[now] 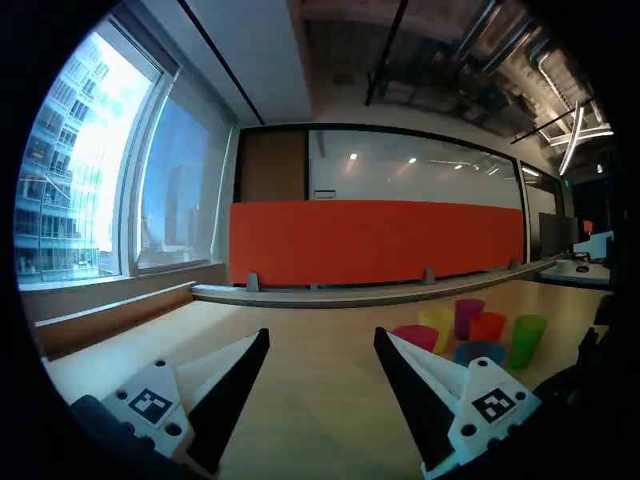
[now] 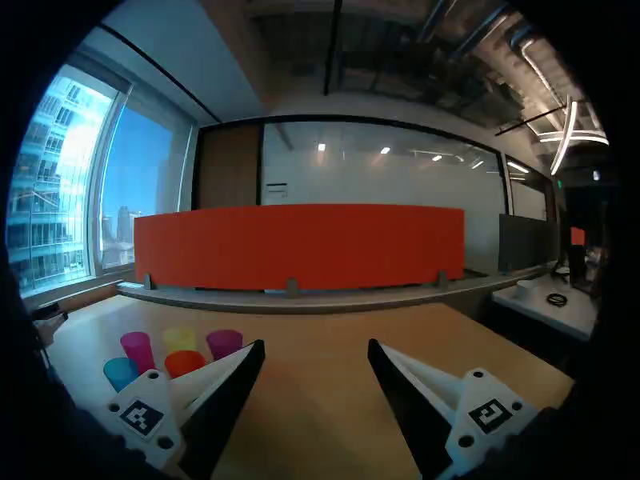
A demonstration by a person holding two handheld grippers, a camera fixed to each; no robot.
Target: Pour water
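The left gripper point(image 1: 320, 336) hung released above the wooden table point(image 1: 320, 416), with coloured cups point(image 1: 480, 330) just right of its fingertips. The right gripper point(image 2: 314, 346), also released, had them leftward. Its fingers carried square code tags point(image 2: 141, 418).

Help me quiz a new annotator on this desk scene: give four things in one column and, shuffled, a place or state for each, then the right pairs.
Things
1. cups
2. divider
3. window
4. left gripper

Places or states
A. open, nothing between its fingers
B. standing along the far edge of the desk
C. grouped on the desk, to the right in the left gripper view
D. at the left, letting in daylight

Pairs: 1-C, 2-B, 3-D, 4-A
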